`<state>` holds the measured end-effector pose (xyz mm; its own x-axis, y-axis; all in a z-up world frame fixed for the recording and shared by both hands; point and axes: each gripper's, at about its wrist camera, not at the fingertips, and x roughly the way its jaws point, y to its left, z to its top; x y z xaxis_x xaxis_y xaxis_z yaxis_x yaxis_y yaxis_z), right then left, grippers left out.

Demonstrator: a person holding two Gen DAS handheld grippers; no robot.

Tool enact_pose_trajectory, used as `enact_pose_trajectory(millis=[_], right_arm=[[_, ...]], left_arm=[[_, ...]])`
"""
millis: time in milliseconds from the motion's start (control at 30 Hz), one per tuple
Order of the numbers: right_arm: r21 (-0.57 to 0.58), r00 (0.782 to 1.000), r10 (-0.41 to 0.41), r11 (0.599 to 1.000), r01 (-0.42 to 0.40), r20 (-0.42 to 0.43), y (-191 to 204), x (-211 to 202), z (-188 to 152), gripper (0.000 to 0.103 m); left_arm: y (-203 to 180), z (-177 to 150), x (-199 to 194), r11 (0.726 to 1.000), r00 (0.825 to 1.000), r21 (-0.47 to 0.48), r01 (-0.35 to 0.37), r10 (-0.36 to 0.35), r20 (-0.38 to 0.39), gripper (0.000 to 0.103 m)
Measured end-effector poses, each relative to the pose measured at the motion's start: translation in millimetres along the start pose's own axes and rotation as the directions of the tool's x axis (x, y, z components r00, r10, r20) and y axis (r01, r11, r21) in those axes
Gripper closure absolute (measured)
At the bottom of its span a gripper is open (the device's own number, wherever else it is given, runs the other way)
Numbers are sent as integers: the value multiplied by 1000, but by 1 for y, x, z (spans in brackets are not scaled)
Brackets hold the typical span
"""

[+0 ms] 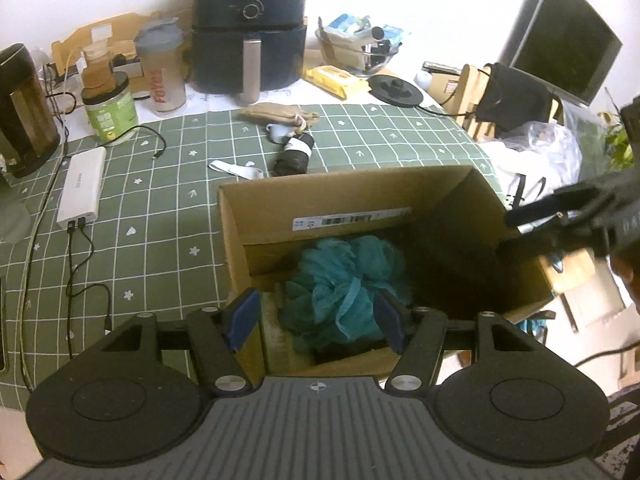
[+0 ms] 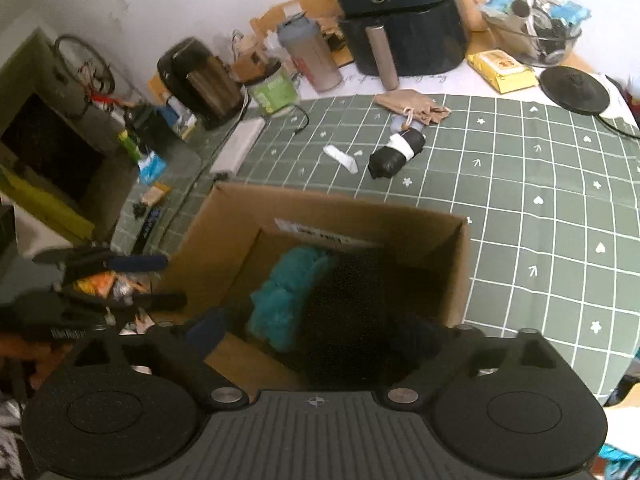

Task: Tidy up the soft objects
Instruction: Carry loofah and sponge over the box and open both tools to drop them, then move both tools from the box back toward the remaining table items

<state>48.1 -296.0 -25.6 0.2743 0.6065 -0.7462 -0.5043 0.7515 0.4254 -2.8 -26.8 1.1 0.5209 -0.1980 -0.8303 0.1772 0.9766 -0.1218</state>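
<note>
An open cardboard box [image 1: 256, 216] [image 2: 224, 240] stands on the green checked tablecloth. Inside lies a teal mesh bath puff [image 1: 340, 280] [image 2: 284, 300], with a black soft bundle [image 2: 348, 320] beside it. My left gripper [image 1: 317, 318] hovers over the puff with its blue pads [image 1: 244, 316] apart; the left pad stands clear of the mesh. My right gripper [image 2: 310, 338] is spread wide over the black bundle, not pressing it. Each gripper shows in the other's view: the right gripper [image 1: 508, 230], the left gripper [image 2: 168, 280]. On the cloth beyond lie a black roll with a white band [image 1: 294, 156] [image 2: 396, 154], a tan drawstring pouch [image 1: 276, 114] and a white strap [image 1: 236, 169].
Along the wall stand a black air fryer [image 1: 250, 28], a shaker bottle [image 1: 164, 72], a green jar [image 1: 108, 112] and a dark kettle [image 1: 20, 108]. A white power bank [image 1: 80, 188] with cables lies left. A glass bowl [image 1: 356, 48], yellow pack [image 1: 336, 80] and monitor [image 1: 560, 40] are at the right.
</note>
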Motion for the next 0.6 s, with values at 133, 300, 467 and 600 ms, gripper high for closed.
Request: enact_pose_trajectory(millis=[133, 300, 467, 600], right_arm=[[-36, 1000, -24, 999, 24, -16, 3, 2, -7, 5], [-44, 1000, -27, 999, 27, -8, 1, 0, -12, 4], [-97, 999, -30, 995, 31, 11, 7, -2, -14, 3], [-126, 1000, -25, 992, 27, 13, 9, -3, -15, 16]], left_arm=[[1, 1, 0, 1000, 1000, -8, -12, 12, 3, 42], [1, 2, 0, 1000, 1000, -5, -20, 20, 2, 42], [1, 5, -1, 1000, 1000, -3, -31, 31, 7, 42], [2, 8, -1, 999, 999, -9, -35, 36, 13, 42]])
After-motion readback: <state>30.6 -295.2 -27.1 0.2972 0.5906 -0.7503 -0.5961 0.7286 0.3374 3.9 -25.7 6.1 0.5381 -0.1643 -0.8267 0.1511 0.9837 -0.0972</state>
